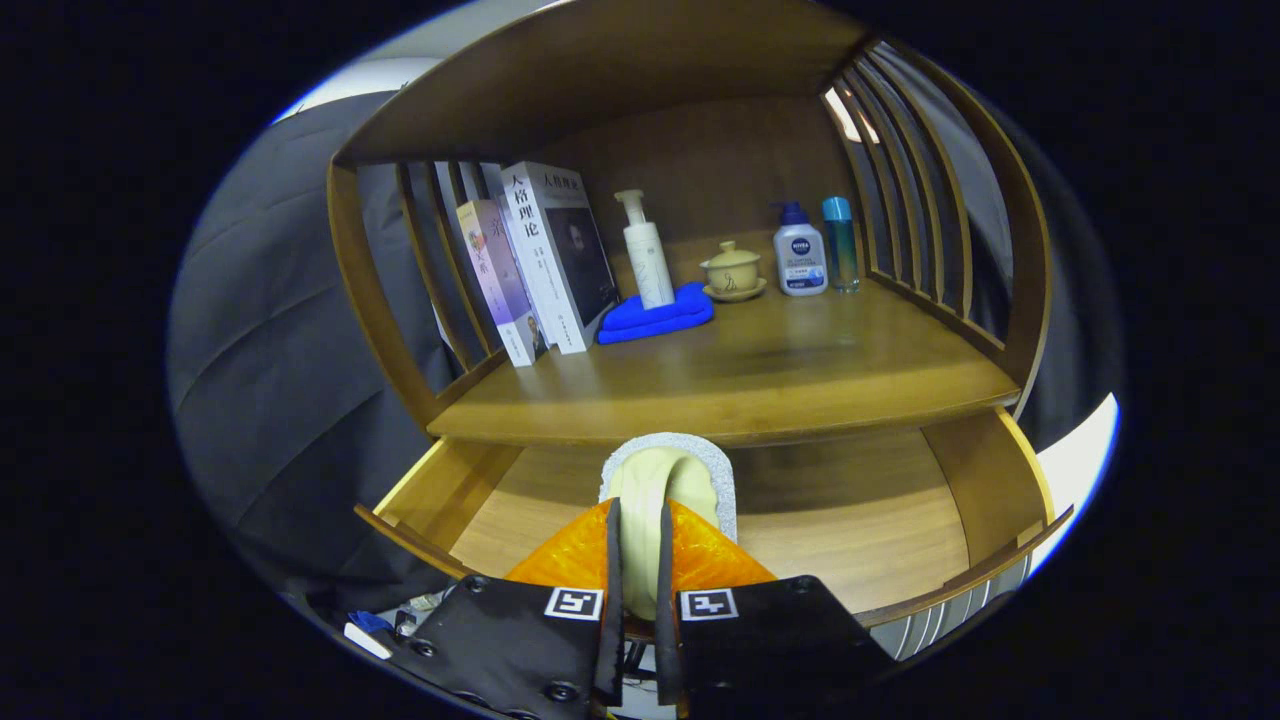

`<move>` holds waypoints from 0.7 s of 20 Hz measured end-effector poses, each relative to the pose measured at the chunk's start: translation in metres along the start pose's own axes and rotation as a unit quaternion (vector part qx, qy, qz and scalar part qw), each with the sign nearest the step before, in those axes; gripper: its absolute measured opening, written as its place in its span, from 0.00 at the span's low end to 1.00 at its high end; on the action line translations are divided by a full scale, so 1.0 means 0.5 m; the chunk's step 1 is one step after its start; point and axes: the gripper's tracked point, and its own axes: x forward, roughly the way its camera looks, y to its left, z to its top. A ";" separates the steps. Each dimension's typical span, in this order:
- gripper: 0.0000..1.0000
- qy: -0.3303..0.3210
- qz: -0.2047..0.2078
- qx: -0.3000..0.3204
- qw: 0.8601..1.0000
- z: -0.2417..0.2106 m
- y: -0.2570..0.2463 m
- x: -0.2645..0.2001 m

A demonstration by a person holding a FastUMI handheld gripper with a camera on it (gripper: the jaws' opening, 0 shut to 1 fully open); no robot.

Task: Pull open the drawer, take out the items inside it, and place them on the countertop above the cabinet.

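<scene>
Claw [640, 560] fingers pinch a pale sponge [668, 480], nearly closed on it, holding it above the open drawer [870, 540], just below the desk [760, 380] edge.

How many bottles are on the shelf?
3. A white pump bottle stands on the blue cloth; a white bottle with a blue cap and a teal bottle stand right of the lidded cup. The books may hide more.

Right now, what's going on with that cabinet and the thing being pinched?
A person's handheld gripper is shut on a pale sponge-like pad, holding it over the open drawer. The countertop above already carries books, a blue cloth, bottles and a small lidded cup. The pad is not yet set down there.
</scene>
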 end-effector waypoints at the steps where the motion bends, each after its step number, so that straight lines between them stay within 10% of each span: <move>1: 0.14 -0.009 0.003 0.003 1.000 0.013 0.005 -0.007; 14: 0.14 -0.055 0.016 0.010 0.998 0.173 0.041 0.005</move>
